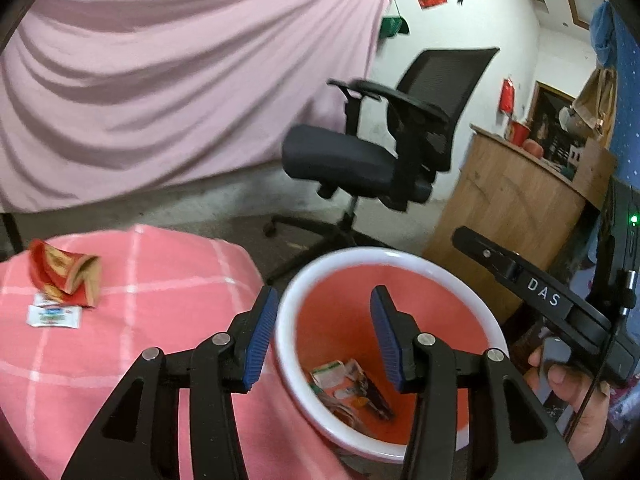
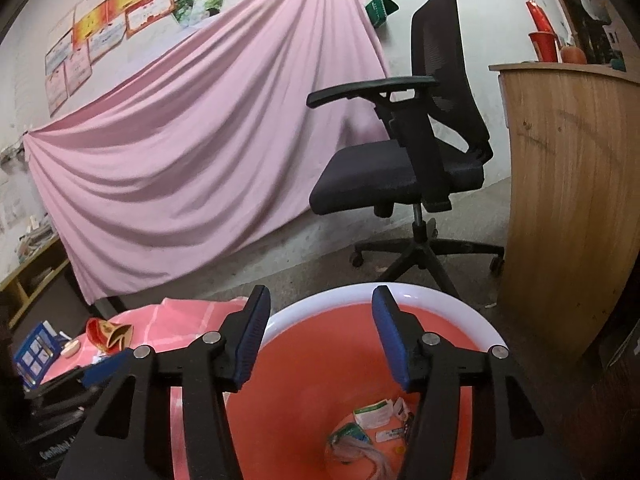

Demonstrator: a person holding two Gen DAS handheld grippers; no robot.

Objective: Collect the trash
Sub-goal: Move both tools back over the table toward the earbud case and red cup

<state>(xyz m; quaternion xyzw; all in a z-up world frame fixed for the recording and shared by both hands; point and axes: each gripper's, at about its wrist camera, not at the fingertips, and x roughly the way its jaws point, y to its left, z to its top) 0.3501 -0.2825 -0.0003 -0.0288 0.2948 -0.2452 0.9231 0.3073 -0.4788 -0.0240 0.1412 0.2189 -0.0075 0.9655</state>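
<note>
A red bin with a white rim [image 1: 400, 258] stands beside the pink checked table [image 1: 160, 320]; it also shows in the right wrist view [image 2: 440, 300]. Several wrappers [image 1: 352, 388] lie at its bottom, also seen in the right wrist view [image 2: 372, 416]. My left gripper [image 1: 324, 340] is open and empty over the bin's left rim. My right gripper [image 2: 320, 340] is open and empty above the bin. A crumpled red and gold wrapper [image 1: 66, 272] and a white sachet [image 1: 54, 316] lie on the table's far left. The red wrapper also shows in the right wrist view [image 2: 108, 334].
A black office chair [image 1: 384, 148] stands behind the bin. A wooden counter [image 1: 508, 216] is at the right. A pink sheet [image 1: 180, 80] hangs along the back wall. A blue box [image 2: 34, 354] sits at the table's left edge.
</note>
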